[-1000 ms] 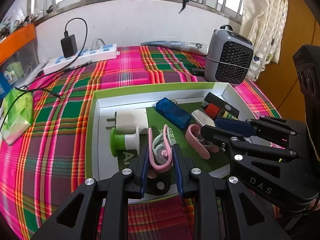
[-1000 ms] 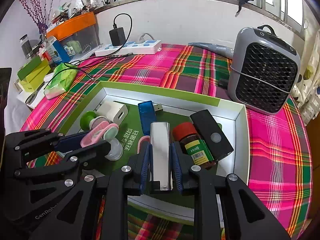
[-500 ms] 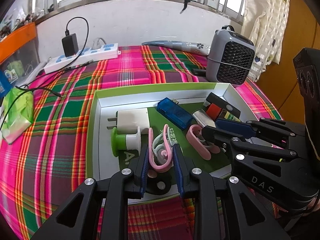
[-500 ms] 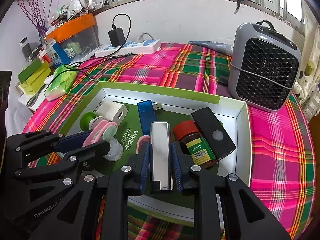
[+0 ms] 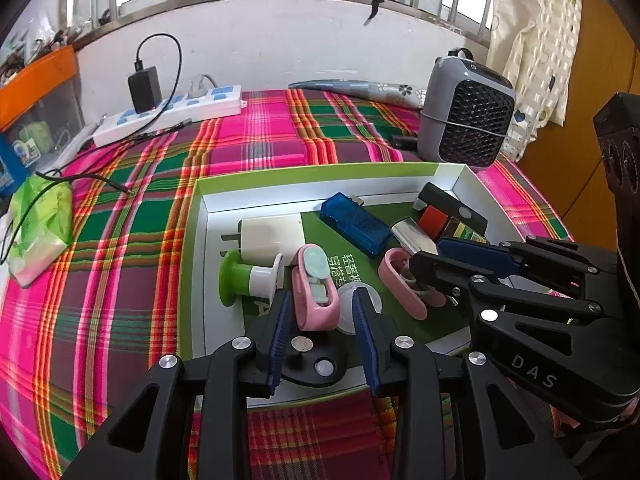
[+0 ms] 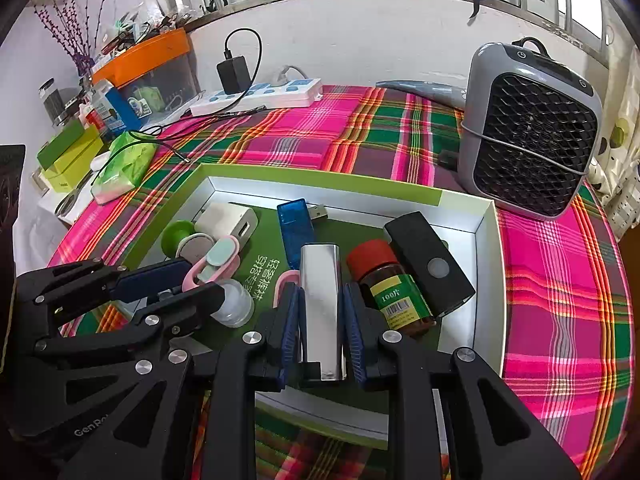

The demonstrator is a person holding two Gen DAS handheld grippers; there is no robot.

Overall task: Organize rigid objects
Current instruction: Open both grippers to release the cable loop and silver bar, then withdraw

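Both hands work over a green-rimmed box point(image 6: 486, 248) lying on the plaid-covered counter point(image 6: 360, 136), and the step in hand looks like setting small hard items down inside it. The left tongs point(image 5: 322, 312) are opening: a pink clip point(image 5: 314, 292) lies between the blue pads point(image 5: 280, 328) on the box floor, and the pads no longer seem to press on it, so it reads as just released beside a green and white spool point(image 5: 248, 278) and a white plug point(image 5: 272, 236). The right tongs point(image 6: 322, 320) stand narrow, clamped on a silver metal bar point(image 6: 322, 308), which sits low over the middle of the box between a blue USB stick point(image 6: 296, 226) and a red-capped bottle point(image 6: 390, 284). A black remote point(image 6: 430, 264) lies just beyond the bottle, near the right wall. Next, I judge, the left hand should lift straight back without nudging the clip, while the right lowers the bar into the gap and lets go without knocking the bottle.
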